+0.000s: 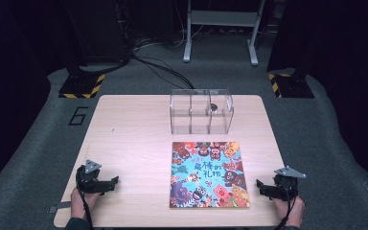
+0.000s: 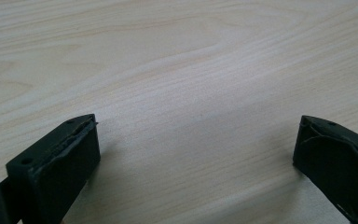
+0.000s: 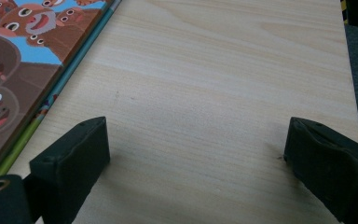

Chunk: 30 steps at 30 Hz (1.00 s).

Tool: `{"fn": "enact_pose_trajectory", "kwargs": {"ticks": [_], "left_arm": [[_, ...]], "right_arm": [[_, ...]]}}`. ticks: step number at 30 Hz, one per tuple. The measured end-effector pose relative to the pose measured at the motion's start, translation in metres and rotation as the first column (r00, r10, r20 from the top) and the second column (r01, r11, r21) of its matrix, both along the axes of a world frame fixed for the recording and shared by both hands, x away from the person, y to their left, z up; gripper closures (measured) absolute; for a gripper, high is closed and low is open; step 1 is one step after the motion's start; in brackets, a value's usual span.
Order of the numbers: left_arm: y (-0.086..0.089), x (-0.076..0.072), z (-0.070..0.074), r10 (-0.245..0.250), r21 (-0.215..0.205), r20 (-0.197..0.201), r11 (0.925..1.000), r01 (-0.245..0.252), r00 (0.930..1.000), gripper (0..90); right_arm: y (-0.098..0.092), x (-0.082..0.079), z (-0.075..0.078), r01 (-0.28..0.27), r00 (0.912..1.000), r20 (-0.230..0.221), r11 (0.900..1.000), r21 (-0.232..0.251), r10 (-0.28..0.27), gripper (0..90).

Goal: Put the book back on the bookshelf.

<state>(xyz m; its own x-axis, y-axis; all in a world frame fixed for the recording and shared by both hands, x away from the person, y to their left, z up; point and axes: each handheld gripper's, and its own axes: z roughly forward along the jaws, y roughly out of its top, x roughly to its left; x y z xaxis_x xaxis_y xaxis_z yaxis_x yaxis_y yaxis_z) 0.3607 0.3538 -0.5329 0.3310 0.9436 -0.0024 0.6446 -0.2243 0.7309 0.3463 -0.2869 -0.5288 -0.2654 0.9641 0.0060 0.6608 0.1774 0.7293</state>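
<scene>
A colourful picture book (image 1: 208, 174) lies flat on the light wooden table (image 1: 134, 143), right of centre, its cover of cartoon animals facing up. My left gripper (image 1: 114, 181) rests near the table's front left, well to the left of the book, jaws wide apart over bare wood (image 2: 196, 135). At the front right my right gripper (image 1: 259, 186) sits just right of the book's lower right corner, jaws open and nothing between them (image 3: 196, 140). The book's edge (image 3: 32, 79) runs along the left of the right gripper view.
A clear plastic box (image 1: 201, 111) with three compartments stands behind the book near the table's far edge; a small dark object (image 1: 214, 107) shows in its right compartment. The table's right edge (image 3: 349, 93) lies close to my right gripper. Stands and cables are on the grey floor beyond.
</scene>
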Motion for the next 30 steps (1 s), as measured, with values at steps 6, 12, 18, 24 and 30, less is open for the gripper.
{"fn": "enact_pose_trajectory", "kwargs": {"ticks": [6,12,18,24,30], "left_arm": [[-0.001,0.000,0.000,0.004,-0.002,-0.001,1.0000,-0.004,1.0000,0.3],[-0.001,0.000,0.000,0.004,-0.002,-0.001,1.0000,-0.004,1.0000,0.3],[-0.001,0.000,0.000,0.005,-0.003,0.002,1.0000,-0.005,1.0000,0.4],[-0.001,0.000,0.000,0.007,-0.004,0.002,1.0000,-0.007,1.0000,0.5],[0.000,0.000,0.000,0.004,0.003,-0.001,1.0000,-0.004,1.0000,0.5]], "right_arm": [[-0.003,0.001,0.003,0.007,0.9999,-0.014,0.999,0.053,-0.006,3.3],[-0.001,0.007,0.017,-0.005,1.0000,-0.002,0.995,0.104,0.006,3.1],[0.020,0.022,0.032,-0.072,0.9969,-0.025,0.992,0.099,0.075,3.9],[0.038,0.033,0.039,-0.124,0.9902,-0.051,0.987,0.104,0.130,5.2],[0.056,0.049,0.041,-0.191,0.9756,-0.089,0.976,0.109,0.201,11.5]]}}
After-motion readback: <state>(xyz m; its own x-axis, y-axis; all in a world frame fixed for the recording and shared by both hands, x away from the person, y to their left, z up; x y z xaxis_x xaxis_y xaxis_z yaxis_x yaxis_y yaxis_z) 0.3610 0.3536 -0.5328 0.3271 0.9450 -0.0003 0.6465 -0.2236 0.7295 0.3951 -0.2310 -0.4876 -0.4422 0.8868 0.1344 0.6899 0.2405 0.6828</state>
